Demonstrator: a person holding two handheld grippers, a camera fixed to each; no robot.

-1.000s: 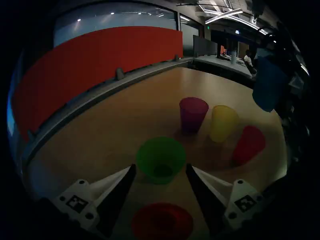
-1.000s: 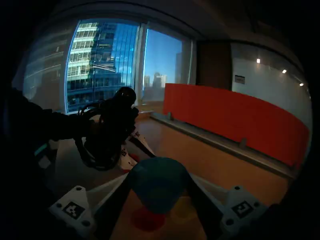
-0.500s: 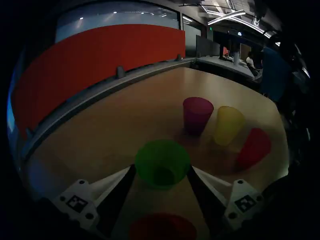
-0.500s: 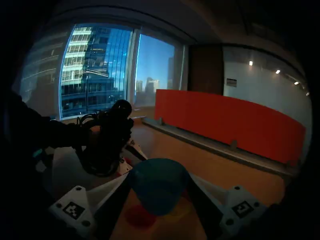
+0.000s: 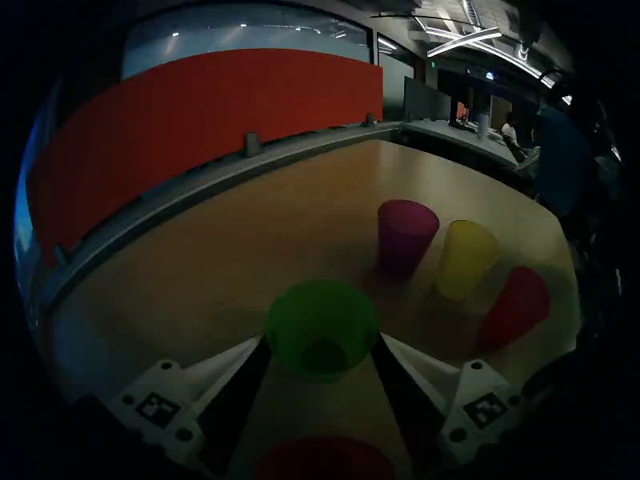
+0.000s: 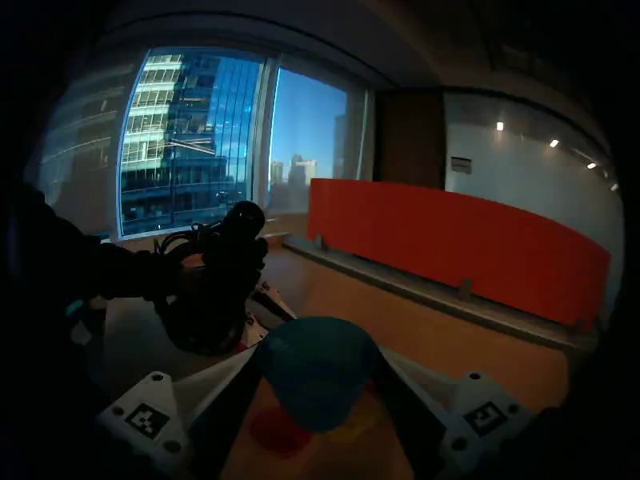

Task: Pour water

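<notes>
Wooden table (image 5: 240, 240), red partition (image 5: 200, 120) at eleven o'clock.
Left gripper (image 5: 320, 340) pinches the green cup (image 5: 321, 316); right gripper (image 6: 318, 352) apparently pinches the blue cup (image 6: 316, 388).

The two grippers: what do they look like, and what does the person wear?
Both the left gripper and right gripper have white wedge-shaped fingers with dark inner faces and square black-and-white markers. The left one's body is black with looped cables; the sleeve is dark.

Six cups: one green (image 5: 322, 336); one purple (image 5: 406, 236); one yellow (image 5: 466, 258); one blue (image 6: 316, 380); two red (image 5: 516, 308) (image 5: 324, 460).
</notes>
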